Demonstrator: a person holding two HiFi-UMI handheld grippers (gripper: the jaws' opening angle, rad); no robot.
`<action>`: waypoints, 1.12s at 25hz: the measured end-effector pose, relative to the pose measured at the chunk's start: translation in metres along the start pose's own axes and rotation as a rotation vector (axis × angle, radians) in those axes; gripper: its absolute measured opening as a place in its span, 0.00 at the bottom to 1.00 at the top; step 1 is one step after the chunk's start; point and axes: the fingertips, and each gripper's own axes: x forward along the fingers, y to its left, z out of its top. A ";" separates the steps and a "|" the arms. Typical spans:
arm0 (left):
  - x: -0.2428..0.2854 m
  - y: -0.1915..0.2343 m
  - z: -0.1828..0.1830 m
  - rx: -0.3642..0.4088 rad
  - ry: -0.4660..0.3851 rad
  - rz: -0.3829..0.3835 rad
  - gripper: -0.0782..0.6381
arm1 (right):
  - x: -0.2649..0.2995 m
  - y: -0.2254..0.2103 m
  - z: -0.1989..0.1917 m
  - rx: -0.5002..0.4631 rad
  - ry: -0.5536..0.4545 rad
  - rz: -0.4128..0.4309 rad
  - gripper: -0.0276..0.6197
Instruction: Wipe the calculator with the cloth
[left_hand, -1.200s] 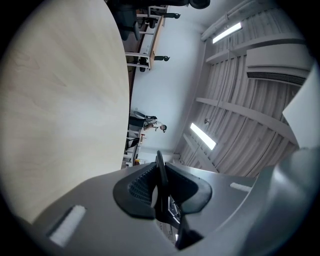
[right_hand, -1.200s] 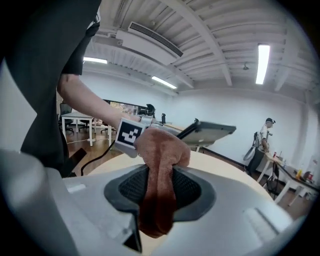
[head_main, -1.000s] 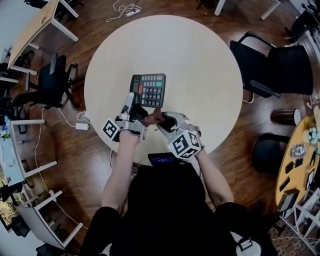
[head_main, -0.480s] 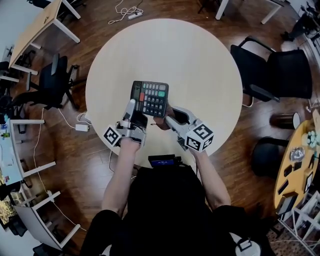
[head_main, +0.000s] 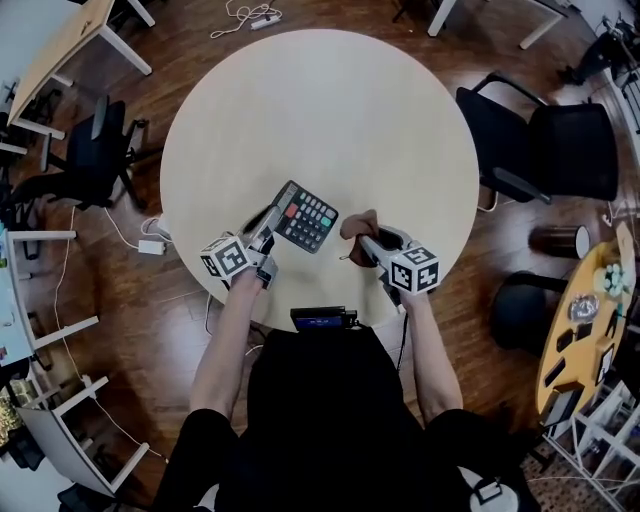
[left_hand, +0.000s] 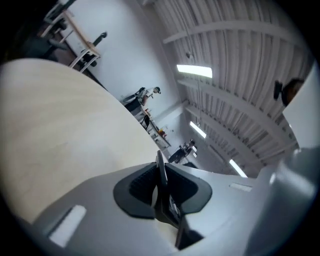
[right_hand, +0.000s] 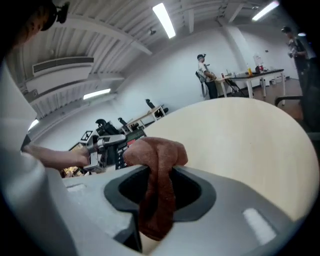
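The black calculator (head_main: 305, 217) with coloured keys lies turned on a diagonal, low over the round table (head_main: 330, 110). My left gripper (head_main: 270, 226) is shut on its near left edge. In the left gripper view that edge shows as a thin dark calculator (left_hand: 161, 186) clamped between the pads. My right gripper (head_main: 362, 238) is shut on a brown cloth (head_main: 358, 224), which stands a little to the right of the calculator and apart from it. In the right gripper view the cloth (right_hand: 156, 190) hangs bunched through the jaws, with the calculator (right_hand: 122, 148) beyond at the left.
A small dark device (head_main: 322, 319) with a lit screen sits at the table's near edge by the person's body. Black chairs (head_main: 545, 135) stand to the right and another chair (head_main: 95, 150) to the left. A power strip (head_main: 152, 246) lies on the wooden floor.
The calculator has come down towards the near table edge and rolled onto a diagonal with the left gripper. The right gripper has carried the cloth off the calculator, to the right.
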 end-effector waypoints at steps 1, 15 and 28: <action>0.004 0.004 -0.006 0.096 0.050 0.039 0.19 | 0.006 0.000 -0.011 -0.010 0.048 -0.002 0.25; 0.039 -0.074 -0.050 1.287 0.337 0.045 0.18 | 0.022 0.080 0.087 -0.487 0.007 -0.029 0.25; 0.036 -0.093 -0.082 1.517 0.363 -0.036 0.19 | 0.022 0.026 0.054 -0.628 0.224 -0.216 0.25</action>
